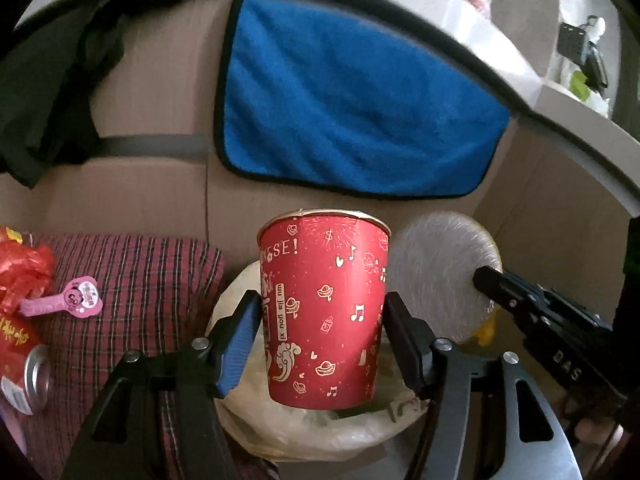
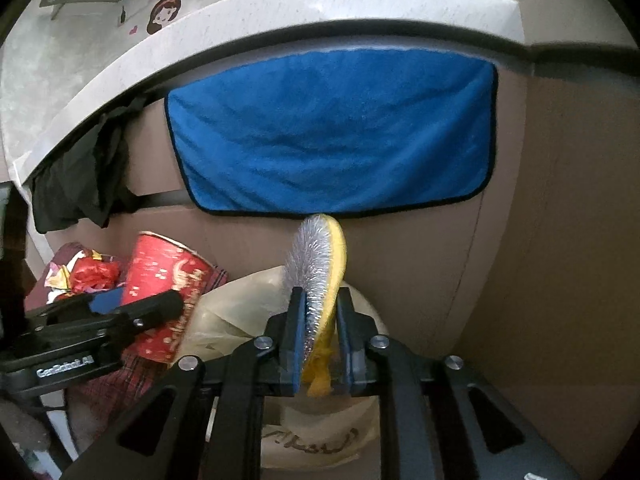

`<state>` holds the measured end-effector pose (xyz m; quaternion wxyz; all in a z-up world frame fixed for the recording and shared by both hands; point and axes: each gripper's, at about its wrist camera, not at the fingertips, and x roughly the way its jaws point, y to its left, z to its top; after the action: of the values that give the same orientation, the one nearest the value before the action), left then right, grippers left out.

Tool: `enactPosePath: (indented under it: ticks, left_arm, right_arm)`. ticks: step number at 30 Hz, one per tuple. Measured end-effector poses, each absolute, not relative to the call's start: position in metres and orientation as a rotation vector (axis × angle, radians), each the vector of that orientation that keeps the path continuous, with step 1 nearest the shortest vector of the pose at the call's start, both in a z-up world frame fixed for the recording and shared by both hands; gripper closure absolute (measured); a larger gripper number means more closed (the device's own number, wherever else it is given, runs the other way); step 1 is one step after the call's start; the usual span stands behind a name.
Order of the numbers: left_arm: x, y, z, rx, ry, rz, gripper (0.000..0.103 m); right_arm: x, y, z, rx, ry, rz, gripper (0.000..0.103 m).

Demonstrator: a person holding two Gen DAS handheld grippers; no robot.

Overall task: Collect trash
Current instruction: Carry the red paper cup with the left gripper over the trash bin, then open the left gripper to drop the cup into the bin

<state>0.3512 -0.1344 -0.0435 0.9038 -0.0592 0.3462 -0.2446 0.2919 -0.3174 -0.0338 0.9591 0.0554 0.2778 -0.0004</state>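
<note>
My left gripper (image 1: 320,320) is shut on a red paper cup (image 1: 326,312) with gold print and holds it upright above a bin lined with a pale plastic bag (image 1: 320,432). The cup also shows in the right wrist view (image 2: 164,276). My right gripper (image 2: 318,312) is shut on a round foil lid with a yellow rim (image 2: 320,256), held edge-on above the same bag (image 2: 236,312). The lid shows in the left wrist view (image 1: 440,272), just right of the cup.
A blue towel (image 1: 352,96) hangs on a cardboard wall (image 1: 160,92) under a white counter edge (image 2: 120,68). A plaid cloth (image 1: 132,292) at left carries a pink wrapper (image 1: 64,300), red wrappers (image 1: 22,272) and a can (image 1: 28,380). Black cloth (image 1: 48,92) hangs at upper left.
</note>
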Motion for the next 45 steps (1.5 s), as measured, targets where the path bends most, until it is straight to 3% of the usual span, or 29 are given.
enactPosePath:
  ticks: [3, 13, 30, 37, 45]
  left_arm:
    - [0.360, -0.130, -0.043, -0.128, 0.725, -0.480, 0.040]
    - [0.375, -0.113, -0.049, -0.225, 0.828, -0.527, 0.040]
    - [0.374, -0.148, -0.068, -0.036, 0.880, -0.608, 0.040]
    - [0.384, -0.161, -0.108, 0.041, 1.043, -0.617, 0.039]
    - [0.376, -0.159, -0.104, 0.114, 1.045, -0.634, 0.039]
  right_arm:
    - [0.295, -0.319, -0.037, 0.143, 0.562, 0.000, 0.080]
    - [0.286, -0.313, -0.028, 0.139, 0.543, -0.013, 0.079]
    - [0.276, -0.301, -0.016, 0.070, 0.504, -0.038, 0.079]
    - [0.279, -0.316, -0.023, 0.107, 0.520, -0.056, 0.079]
    - [0.281, -0.320, -0.025, 0.126, 0.528, -0.062, 0.079]
